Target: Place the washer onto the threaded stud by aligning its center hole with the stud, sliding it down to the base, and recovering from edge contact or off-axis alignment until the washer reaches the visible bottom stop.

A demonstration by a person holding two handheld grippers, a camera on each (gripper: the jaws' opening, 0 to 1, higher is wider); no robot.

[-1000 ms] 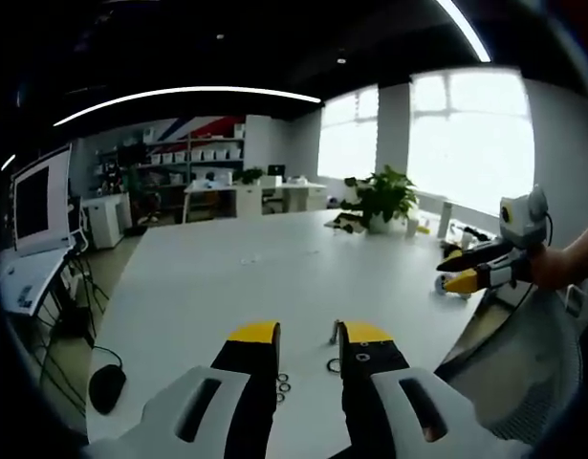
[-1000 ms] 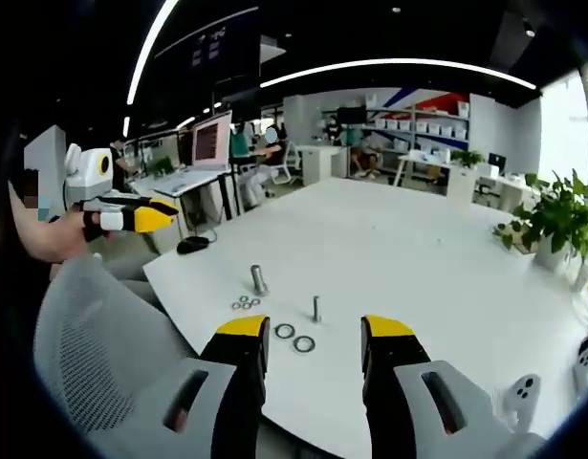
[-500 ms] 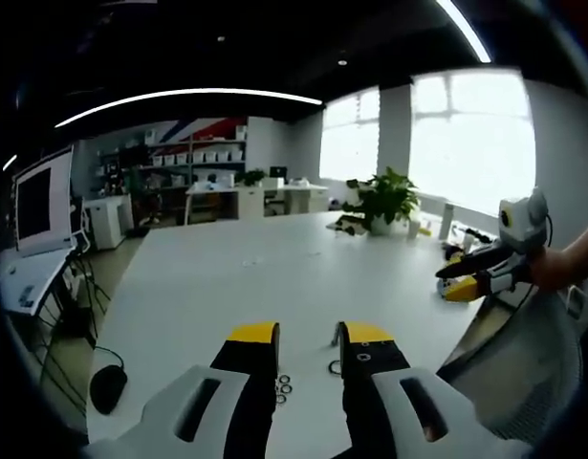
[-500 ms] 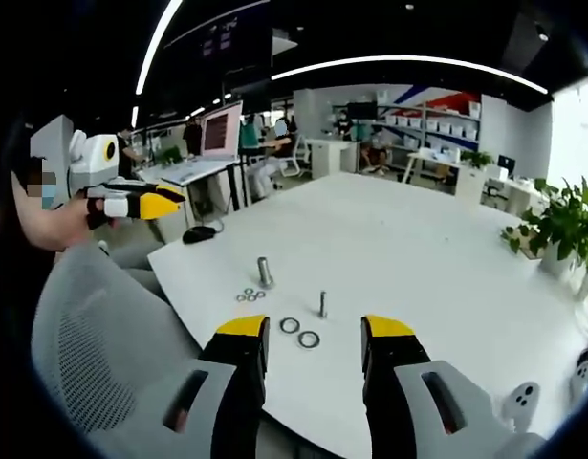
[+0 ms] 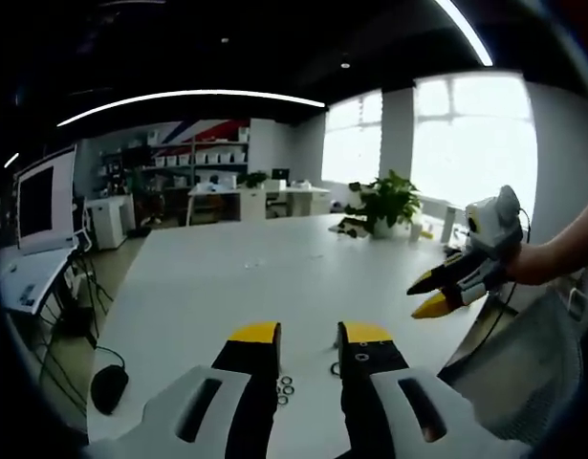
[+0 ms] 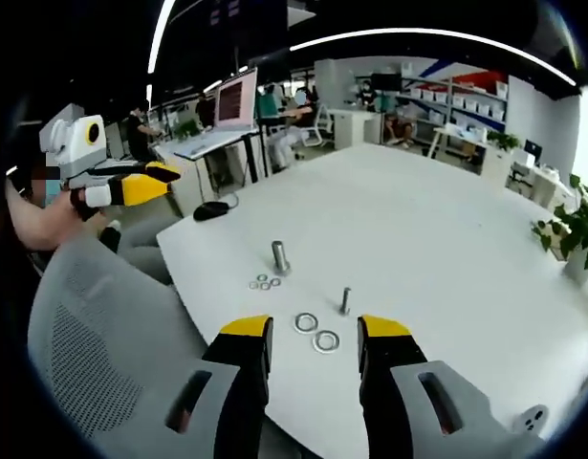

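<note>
My left gripper (image 5: 307, 335) hides most of the hardware in its own view: a few small washers (image 5: 285, 386) peek out between its parted, empty jaws, blurred. My right gripper view lays it out plainly: two large washers (image 6: 315, 332) flat on the white table (image 6: 446, 239), just before the thin threaded stud (image 6: 344, 300), with a thicker bolt (image 6: 279, 256) left of it (both upright). My right gripper (image 6: 313, 337) hovers spread, holding nothing. I cannot read any writing.
</note>
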